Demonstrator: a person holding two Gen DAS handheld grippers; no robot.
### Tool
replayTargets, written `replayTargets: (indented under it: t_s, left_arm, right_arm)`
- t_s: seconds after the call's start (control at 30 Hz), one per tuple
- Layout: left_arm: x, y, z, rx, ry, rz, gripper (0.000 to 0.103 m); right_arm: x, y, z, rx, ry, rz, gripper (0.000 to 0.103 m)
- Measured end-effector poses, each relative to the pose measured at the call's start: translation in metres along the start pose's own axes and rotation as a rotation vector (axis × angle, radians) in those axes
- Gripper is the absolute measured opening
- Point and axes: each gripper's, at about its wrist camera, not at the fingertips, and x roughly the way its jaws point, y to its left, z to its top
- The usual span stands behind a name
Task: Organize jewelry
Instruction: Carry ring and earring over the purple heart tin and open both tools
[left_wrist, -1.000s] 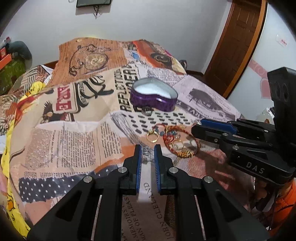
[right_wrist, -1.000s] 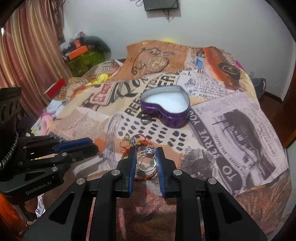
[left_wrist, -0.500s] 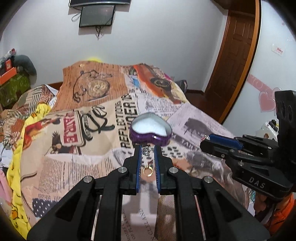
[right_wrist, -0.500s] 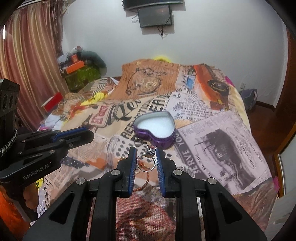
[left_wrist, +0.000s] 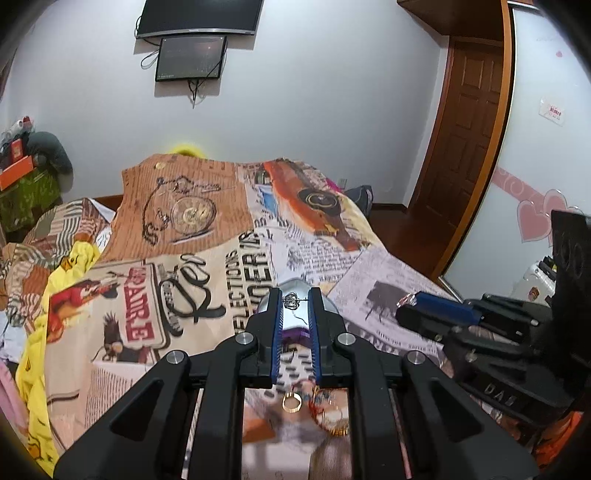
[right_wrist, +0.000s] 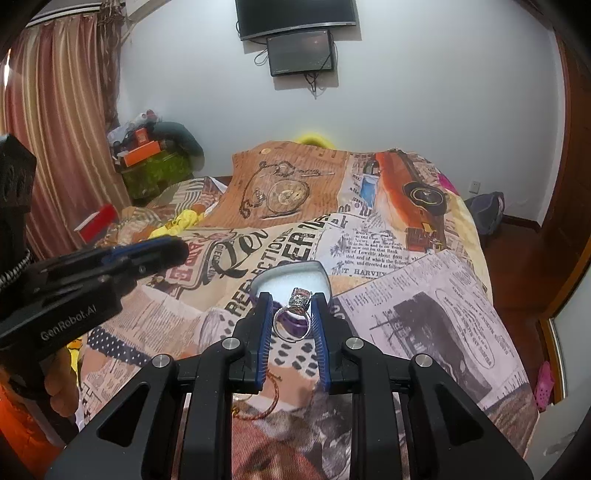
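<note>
My left gripper (left_wrist: 294, 300) is shut on a small silver crown-shaped ring (left_wrist: 291, 300), held in the air above the purple heart-shaped box (left_wrist: 328, 306). My right gripper (right_wrist: 291, 306) is shut on a large silver ring with a stone (right_wrist: 293, 317), raised just in front of the same box (right_wrist: 291, 280), whose inside is white. A gold ring (left_wrist: 291, 401) and a red-gold beaded bracelet (left_wrist: 330, 413) lie on the bedspread below the left gripper. The right gripper shows in the left wrist view (left_wrist: 410, 306); the left gripper shows in the right wrist view (right_wrist: 173, 247).
The printed newspaper-pattern bedspread (right_wrist: 424, 314) covers the bed. A red cord bracelet (right_wrist: 273, 395) lies under the right gripper. Clutter and a green box (right_wrist: 155, 170) stand at the far left by the curtain. A wooden door (left_wrist: 469, 122) is at the right.
Both grippers have risen from the bedspread with their rings and tilted up; the box now sits lower behind the fingertips, and the remaining jewelry has dropped below the fingers.
</note>
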Motion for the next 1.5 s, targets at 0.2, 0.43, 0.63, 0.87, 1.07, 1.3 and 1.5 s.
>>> replayTargets:
  t_s: [0.2, 0.43, 0.63, 0.87, 1.07, 1.3, 1.5]
  left_arm:
    - [0.017, 0.003, 0.012, 0.000, -0.005, 0.008, 0.012]
    - [0.042, 0.012, 0.016, -0.019, 0.018, 0.009, 0.012]
    - [0.070, 0.020, 0.017, -0.051, 0.064, -0.013, 0.012]
    - [0.098, 0.025, 0.011, -0.056, 0.127, -0.032, 0.012]
    - [0.115, 0.026, 0.004, -0.059, 0.181, -0.053, 0.012]
    - [0.126, 0.028, -0.002, -0.059, 0.209, -0.024, 0.012]
    - [0.130, 0.030, -0.006, -0.064, 0.232, -0.028, 0.012]
  right_arm:
    - [0.013, -0.006, 0.007, -0.001, -0.011, 0.000, 0.019]
    - [0.034, -0.017, 0.014, 0.001, -0.001, 0.009, 0.019]
    - [0.054, -0.021, 0.015, -0.015, 0.023, 0.024, 0.019]
    - [0.081, -0.023, 0.013, -0.070, 0.080, 0.051, 0.019]
    - [0.097, -0.025, 0.011, -0.092, 0.118, 0.075, 0.019]
    - [0.108, -0.028, 0.006, -0.103, 0.148, 0.071, 0.019]
    - [0.112, -0.026, 0.006, -0.110, 0.159, 0.085, 0.019]
